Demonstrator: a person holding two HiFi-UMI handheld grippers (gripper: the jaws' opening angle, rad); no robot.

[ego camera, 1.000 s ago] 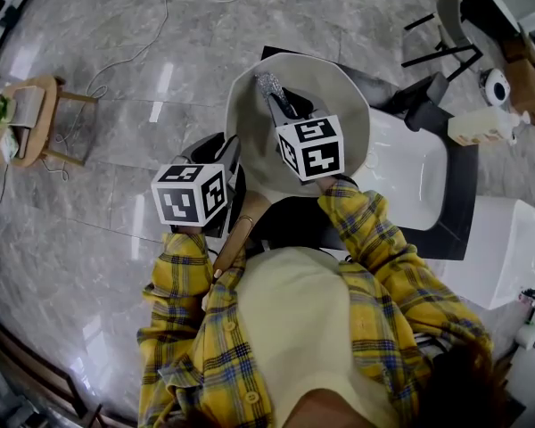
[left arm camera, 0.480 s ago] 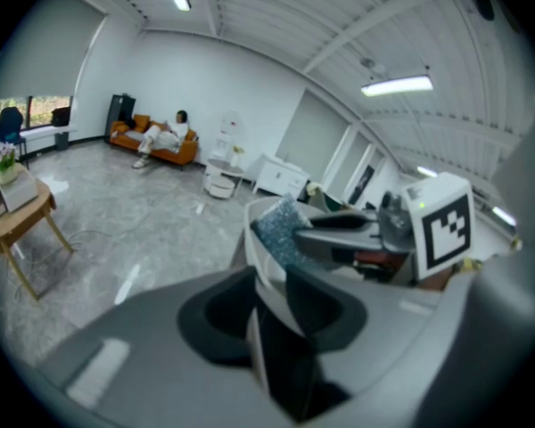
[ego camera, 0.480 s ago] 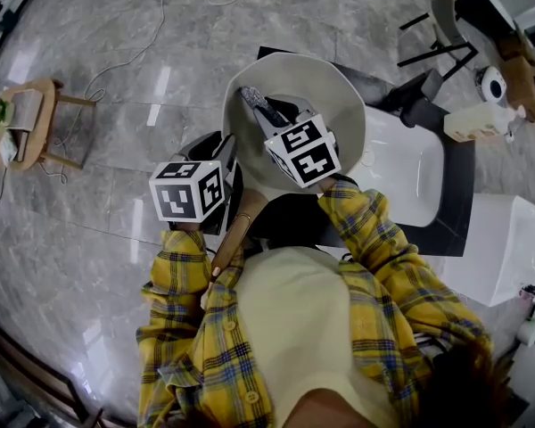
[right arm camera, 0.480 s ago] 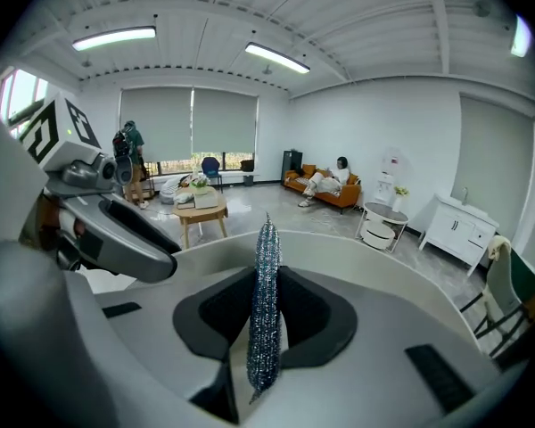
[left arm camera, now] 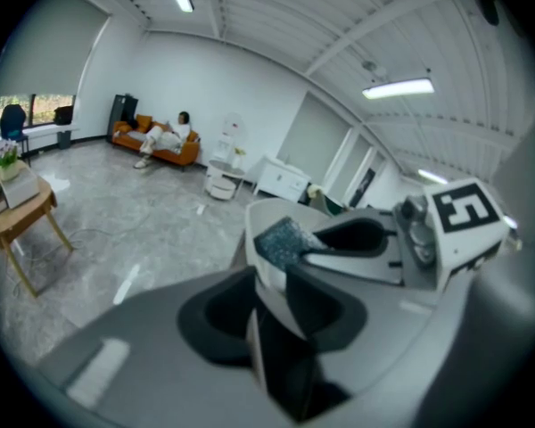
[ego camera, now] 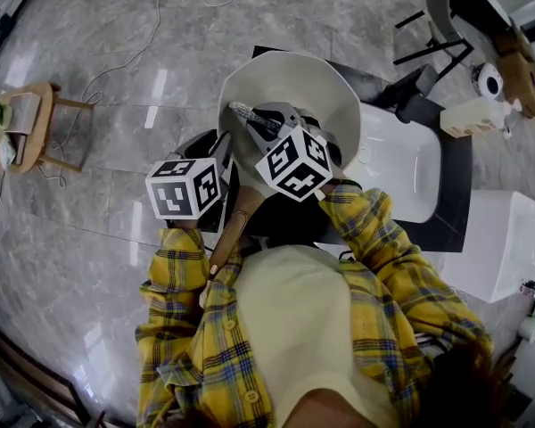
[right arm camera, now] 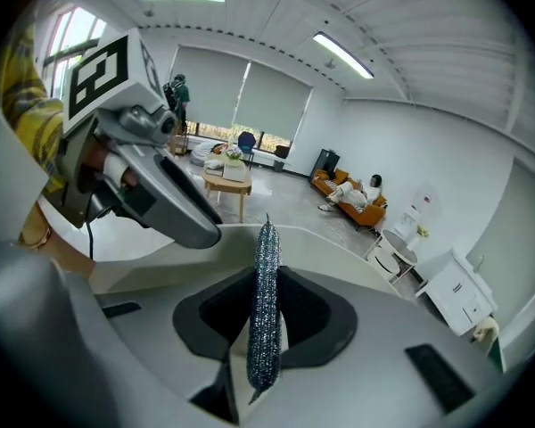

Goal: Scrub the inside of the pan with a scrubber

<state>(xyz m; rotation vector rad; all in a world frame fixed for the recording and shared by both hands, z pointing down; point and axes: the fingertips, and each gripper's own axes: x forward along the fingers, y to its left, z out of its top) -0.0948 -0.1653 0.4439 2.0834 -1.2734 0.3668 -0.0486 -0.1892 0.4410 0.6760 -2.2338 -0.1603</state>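
Observation:
A cream pan point(ego camera: 303, 83) with a wooden handle point(ego camera: 234, 230) is held tilted over the dark counter. My left gripper point(ego camera: 223, 160) is shut on the pan's left rim; the thin pale rim edge point(left arm camera: 266, 315) runs between its jaws. My right gripper point(ego camera: 269, 125) reaches into the pan from the near side, shut on a glittery silver scrubber point(ego camera: 248, 112). In the right gripper view the scrubber point(right arm camera: 266, 315) stands edge-on between the jaws, over the pan's inner wall point(right arm camera: 357, 266). The scrubber point(left arm camera: 283, 239) lies against the pan's inside by the left rim.
A white basin point(ego camera: 401, 163) sits in the dark counter right of the pan, with a white box point(ego camera: 475, 116) beyond it. A small wooden table point(ego camera: 27, 119) and a loose cable point(ego camera: 143, 25) are on the marble floor at left. A person sits on an orange sofa point(left arm camera: 156, 139) far off.
My right gripper has swung the scrubber leftward across the pan's inside, from the upper middle toward the left rim. The left gripper and pan have barely shifted.

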